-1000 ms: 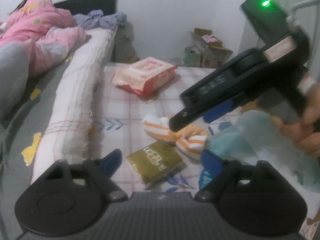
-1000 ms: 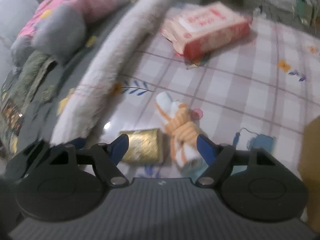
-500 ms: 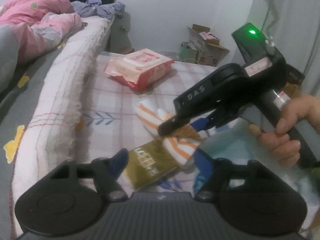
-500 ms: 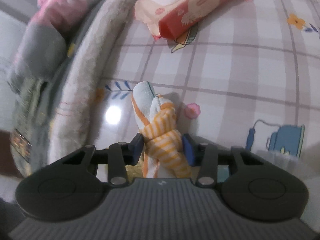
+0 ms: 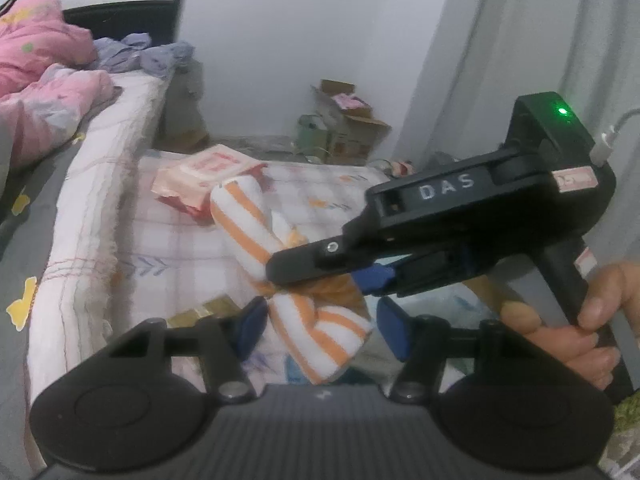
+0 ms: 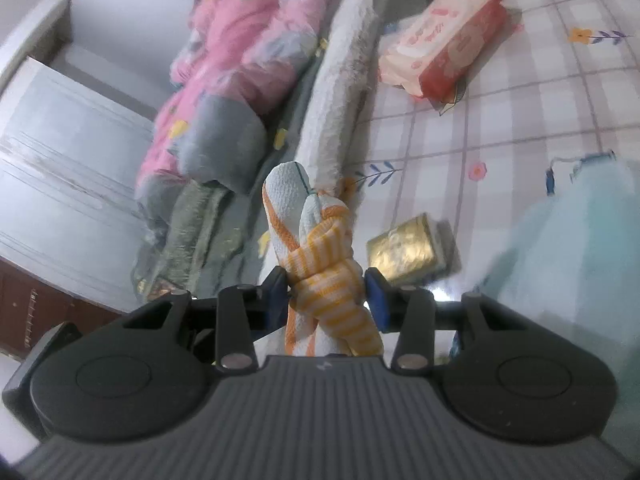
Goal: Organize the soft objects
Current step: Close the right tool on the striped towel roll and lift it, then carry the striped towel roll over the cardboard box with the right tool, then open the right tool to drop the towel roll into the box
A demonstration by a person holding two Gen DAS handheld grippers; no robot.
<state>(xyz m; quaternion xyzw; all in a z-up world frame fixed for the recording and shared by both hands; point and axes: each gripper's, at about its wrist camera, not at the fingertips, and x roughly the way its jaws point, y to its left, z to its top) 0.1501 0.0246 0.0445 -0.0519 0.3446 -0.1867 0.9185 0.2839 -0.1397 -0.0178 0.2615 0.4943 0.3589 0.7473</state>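
A knotted white cloth with orange stripes (image 6: 320, 264) is clamped at its knot in my right gripper (image 6: 327, 295) and held up off the checked table cover. In the left wrist view the same cloth (image 5: 280, 264) hangs from the right gripper (image 5: 340, 268), its lower end between the fingers of my left gripper (image 5: 322, 326), which is open and does not touch it. A pale blue soft cloth (image 6: 580, 256) lies at the right of the table.
A gold packet (image 6: 408, 250) and a pink-red wipes pack (image 6: 444, 40) lie on the checked table cover (image 6: 520, 120). A bed with a white mattress edge (image 6: 340, 80) and pink bedding (image 6: 248, 40) runs along the left. Cardboard boxes (image 5: 348, 120) stand by the far wall.
My right gripper closed on the striped cloth's knot and lifted it off the table. My left gripper moved in until the cloth's lower end hangs between its open fingers.
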